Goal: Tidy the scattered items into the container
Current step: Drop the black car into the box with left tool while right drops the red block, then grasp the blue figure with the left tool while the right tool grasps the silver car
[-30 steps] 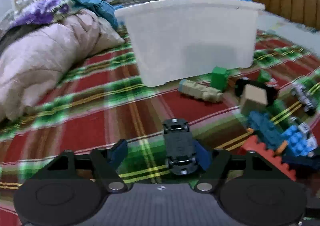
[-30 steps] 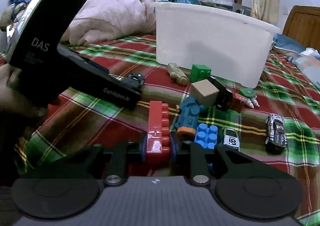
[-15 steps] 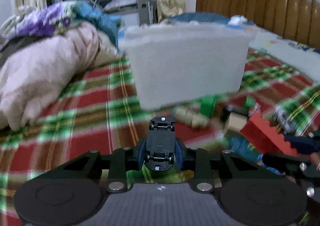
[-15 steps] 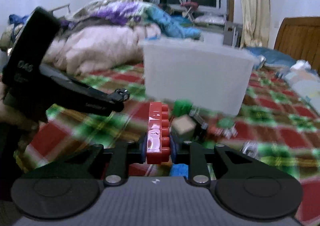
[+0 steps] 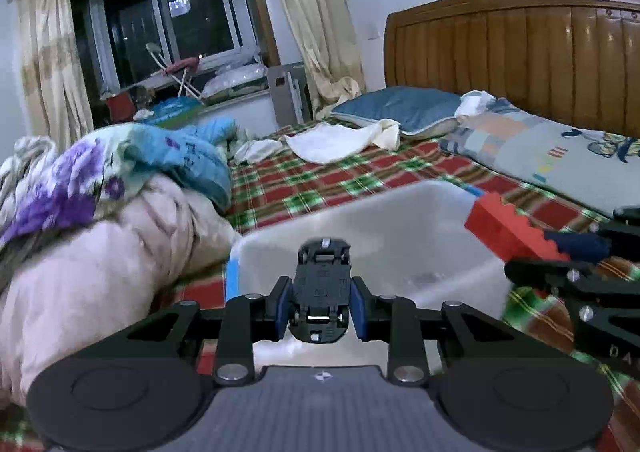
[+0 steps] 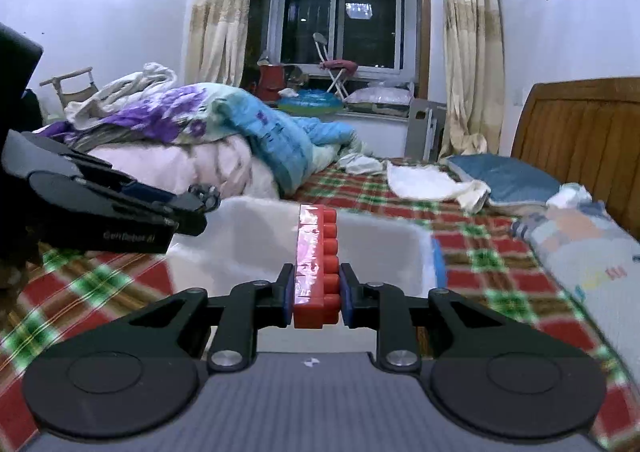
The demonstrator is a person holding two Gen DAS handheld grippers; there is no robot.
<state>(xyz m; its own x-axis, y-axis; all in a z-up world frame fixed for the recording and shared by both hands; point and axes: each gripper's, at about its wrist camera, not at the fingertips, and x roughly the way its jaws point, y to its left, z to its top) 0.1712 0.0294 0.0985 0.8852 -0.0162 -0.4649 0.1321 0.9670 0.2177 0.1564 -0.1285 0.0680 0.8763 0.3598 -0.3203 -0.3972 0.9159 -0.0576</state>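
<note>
White translucent plastic container (image 5: 400, 228) on the plaid-covered bed (image 5: 320, 179), open top below both grippers. Red studded plastic brick (image 6: 316, 264) clamped between right gripper (image 6: 314, 298) fingers; upturned small black toy car (image 5: 322, 288) clenched between left gripper (image 5: 320, 306) fingers, above near rim.

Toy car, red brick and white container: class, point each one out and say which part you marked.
toy car (image 5: 322, 284), left wrist view, on its black underside.
red brick (image 6: 316, 264), right wrist view, on its studded top.
white container (image 5: 400, 207), left wrist view, on its far rim.
</note>
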